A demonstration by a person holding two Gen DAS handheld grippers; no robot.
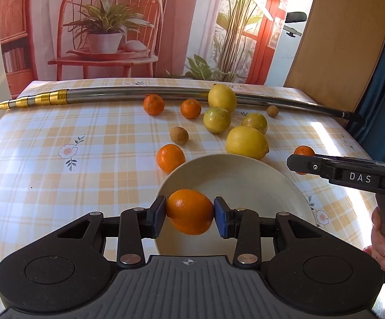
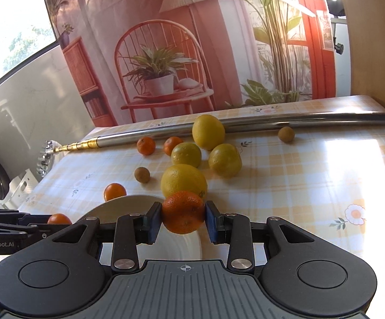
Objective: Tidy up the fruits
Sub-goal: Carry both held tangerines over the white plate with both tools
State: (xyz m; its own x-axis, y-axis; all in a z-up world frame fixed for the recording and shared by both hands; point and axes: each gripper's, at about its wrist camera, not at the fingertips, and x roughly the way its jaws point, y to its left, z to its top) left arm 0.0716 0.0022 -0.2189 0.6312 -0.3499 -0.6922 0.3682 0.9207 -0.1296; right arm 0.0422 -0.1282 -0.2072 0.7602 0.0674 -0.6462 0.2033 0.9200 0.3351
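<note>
Behind the desk [image 1: 46,138] hangs a printed backdrop [image 1: 107,26] of a red chair with a potted plant. A yellow checked cloth with small flowers covers the desk, and a long metal telescopic pole [image 1: 139,94] with gold rings lies across its far edge.

At the near side stands a cream plate [image 1: 245,186]. The left tongs [image 1: 189,214] hold above it, their blue pads pinching a mandarin [image 1: 189,211] from both sides. In the right wrist view the right tongs [image 2: 183,216] likewise pinch a second mandarin [image 2: 183,211], held over the right edge of the plate [image 2: 123,206]; from the left view these tongs [image 1: 302,163] come in from the right, gripped by a hand [image 1: 383,239], with the fruit partly hidden behind the black fingers.

Loose fruit lies beyond the plate. One orange mandarin [image 1: 170,157] sits just beside the plate's far left rim, and a large lemon [image 1: 246,142] just beside its far right rim. Farther back are two greenish-yellow citrus [image 1: 216,119] [image 1: 255,122], near each other, and another lemon [image 1: 222,98] touching the pole. Two small mandarins [image 1: 153,104] [image 1: 190,108] lie left of that lemon, near the pole. Two small brown round fruits lie apart: one [image 1: 178,135] between the mandarins and the plate, the other [image 1: 272,111] to the right near the pole.
</note>
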